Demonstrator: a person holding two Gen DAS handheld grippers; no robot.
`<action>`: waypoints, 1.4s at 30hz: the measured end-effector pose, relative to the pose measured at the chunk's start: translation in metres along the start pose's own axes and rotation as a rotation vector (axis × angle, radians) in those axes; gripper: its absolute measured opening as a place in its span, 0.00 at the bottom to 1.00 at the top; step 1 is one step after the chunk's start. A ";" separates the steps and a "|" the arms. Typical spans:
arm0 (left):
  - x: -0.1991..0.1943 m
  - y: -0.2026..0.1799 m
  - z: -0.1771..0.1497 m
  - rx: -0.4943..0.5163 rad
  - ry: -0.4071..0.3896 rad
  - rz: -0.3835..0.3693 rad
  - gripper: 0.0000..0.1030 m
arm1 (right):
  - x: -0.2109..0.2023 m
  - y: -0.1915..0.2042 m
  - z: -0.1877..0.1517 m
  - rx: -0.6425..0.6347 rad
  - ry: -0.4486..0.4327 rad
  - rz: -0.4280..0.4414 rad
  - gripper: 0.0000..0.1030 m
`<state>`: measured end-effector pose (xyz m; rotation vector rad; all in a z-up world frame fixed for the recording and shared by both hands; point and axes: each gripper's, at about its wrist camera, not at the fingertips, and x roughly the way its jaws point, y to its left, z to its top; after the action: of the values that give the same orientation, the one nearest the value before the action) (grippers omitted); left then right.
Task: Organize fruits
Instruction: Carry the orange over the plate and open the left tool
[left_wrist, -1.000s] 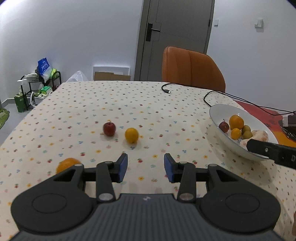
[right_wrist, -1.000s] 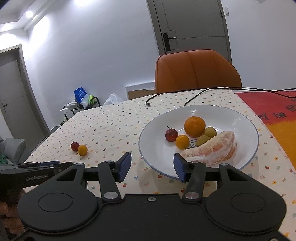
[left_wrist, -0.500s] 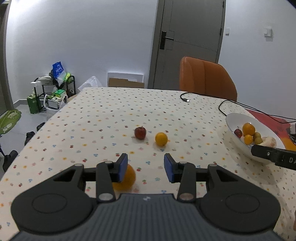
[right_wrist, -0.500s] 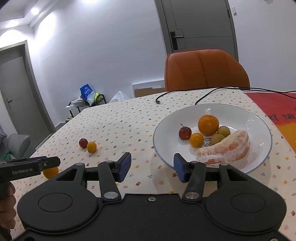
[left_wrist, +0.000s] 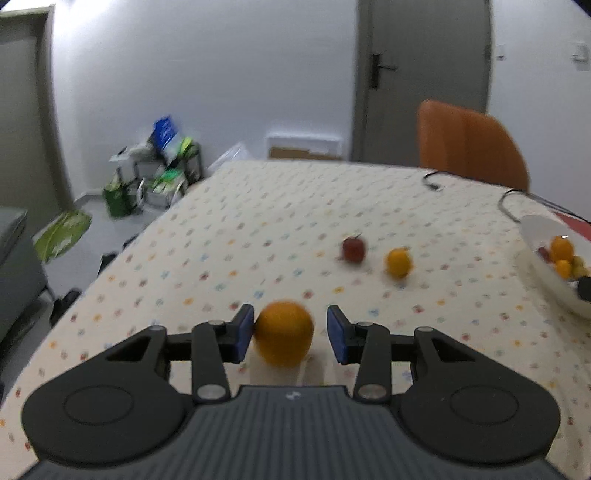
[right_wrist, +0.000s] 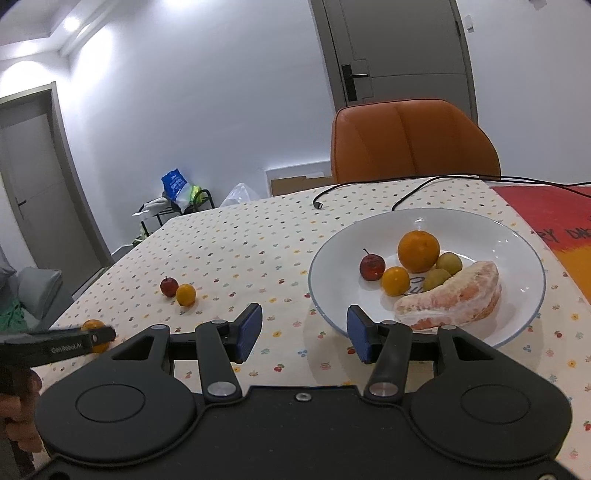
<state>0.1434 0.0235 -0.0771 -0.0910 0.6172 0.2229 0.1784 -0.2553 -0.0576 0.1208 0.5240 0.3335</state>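
Straddling the orange (left_wrist: 283, 338) on the table, left gripper (left_wrist: 290, 334) sits released, seemingly touching it on one side through blur, ready to pinch; right gripper (right_wrist: 304, 330) idles released near the bowl (right_wrist: 517, 236).

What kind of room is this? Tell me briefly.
Probably a home dining room: a table under a floral tablecloth, an orange upholstered chair pulled up to it, and a white fruit bowl. Interior doors support that.

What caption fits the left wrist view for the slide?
Open left gripper straddles a round orange fruit on the dotted tablecloth, not yet closed.
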 end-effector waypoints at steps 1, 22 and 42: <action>0.003 0.003 -0.001 -0.023 0.023 -0.015 0.33 | 0.000 0.000 0.000 0.000 -0.001 0.000 0.50; -0.010 -0.098 0.019 0.114 -0.033 -0.219 0.33 | -0.032 -0.036 -0.007 0.070 -0.062 -0.058 0.50; -0.022 -0.196 0.024 0.243 -0.067 -0.319 0.33 | -0.061 -0.091 -0.016 0.180 -0.124 -0.140 0.56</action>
<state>0.1852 -0.1669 -0.0415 0.0527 0.5506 -0.1573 0.1465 -0.3613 -0.0611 0.2755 0.4364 0.1406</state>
